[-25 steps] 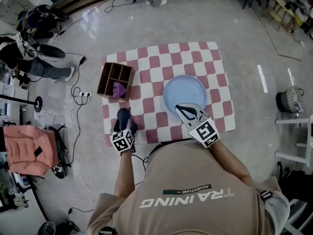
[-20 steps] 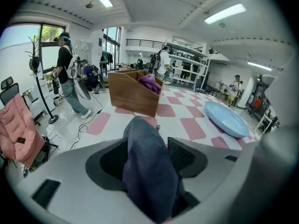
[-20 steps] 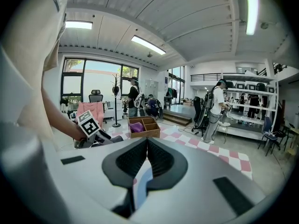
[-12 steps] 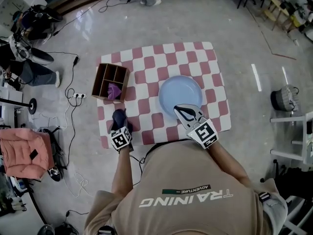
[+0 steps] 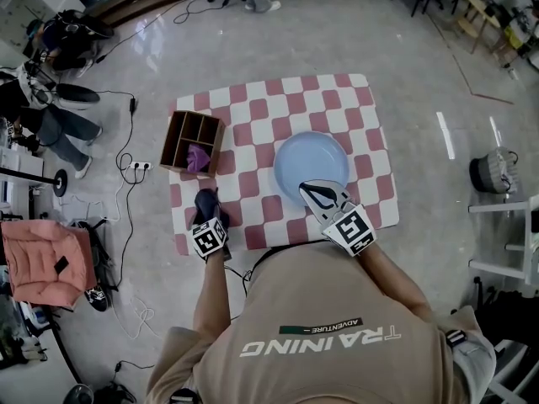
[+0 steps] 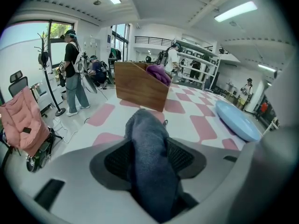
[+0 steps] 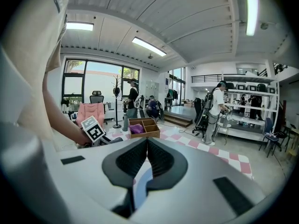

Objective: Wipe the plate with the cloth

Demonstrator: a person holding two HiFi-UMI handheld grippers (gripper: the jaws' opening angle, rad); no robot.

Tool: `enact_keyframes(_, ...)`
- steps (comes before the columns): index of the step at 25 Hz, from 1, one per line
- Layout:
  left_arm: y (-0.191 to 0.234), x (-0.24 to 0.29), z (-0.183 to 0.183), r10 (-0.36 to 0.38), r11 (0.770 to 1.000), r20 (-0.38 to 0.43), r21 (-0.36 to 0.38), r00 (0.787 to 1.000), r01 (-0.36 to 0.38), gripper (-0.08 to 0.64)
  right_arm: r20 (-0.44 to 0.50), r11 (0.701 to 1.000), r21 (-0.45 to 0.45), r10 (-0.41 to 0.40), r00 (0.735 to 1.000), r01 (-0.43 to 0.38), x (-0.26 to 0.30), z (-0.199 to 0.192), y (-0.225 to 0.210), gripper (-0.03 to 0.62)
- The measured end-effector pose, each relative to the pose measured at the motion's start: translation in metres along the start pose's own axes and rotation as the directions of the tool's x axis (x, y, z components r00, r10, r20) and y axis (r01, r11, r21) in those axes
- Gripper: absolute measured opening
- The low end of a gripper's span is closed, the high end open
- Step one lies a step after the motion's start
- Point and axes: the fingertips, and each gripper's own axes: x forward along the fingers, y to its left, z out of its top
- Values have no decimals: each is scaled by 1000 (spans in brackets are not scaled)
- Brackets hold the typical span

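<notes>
The person wears a loose tan T-shirt (image 5: pixel 324 310) with short sleeves. White block letters across it read TRAINING, with a small dark strip marked ADVENTURE beside them. The left gripper (image 5: pixel 205 199) and right gripper (image 5: pixel 309 187) have smooth, pale grey shells. Each carries a white cube (image 5: pixel 352 228) printed with black square markers, and their fingers (image 7: pixel 131 161) are lined with black ribbed pads (image 6: pixel 117 160).

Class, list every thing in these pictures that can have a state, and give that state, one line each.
Plate: lying flat, empty.
Left claw: shut on cloth.
Right claw: shut, empty, at the plate's near rim.
Box: open-topped, purple cloth in one compartment.
</notes>
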Motion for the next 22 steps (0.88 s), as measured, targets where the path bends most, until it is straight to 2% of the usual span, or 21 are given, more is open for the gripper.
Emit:
enact_keyframes(4,0,-3,0,-3,1000,-5,-15,1000,3,153,3,1000,0,4,1000,-4,-4,-2,2,17)
enact_keyframes(7,-5,-7,5,-3,1000,17,20,1000,2,115,7,1000,2,0,1000,0,-8,-3,1,17)
enact_keyframes(10,-16,-20,17,-14,997,66,71,998,9,109,13,1000,3,-1,1000,1,-10,-2,0,17)
enact_keyframes(16,-37,-54,39,-44,996,145,79,988,33,109,16,1000,4,7,1000,-7,-10,0,2,17)
enact_keyframes(22,-52,-83,71,-75,991,214,125,974,49,109,-8,999,3,33,999,-33,-4,-3,3,17)
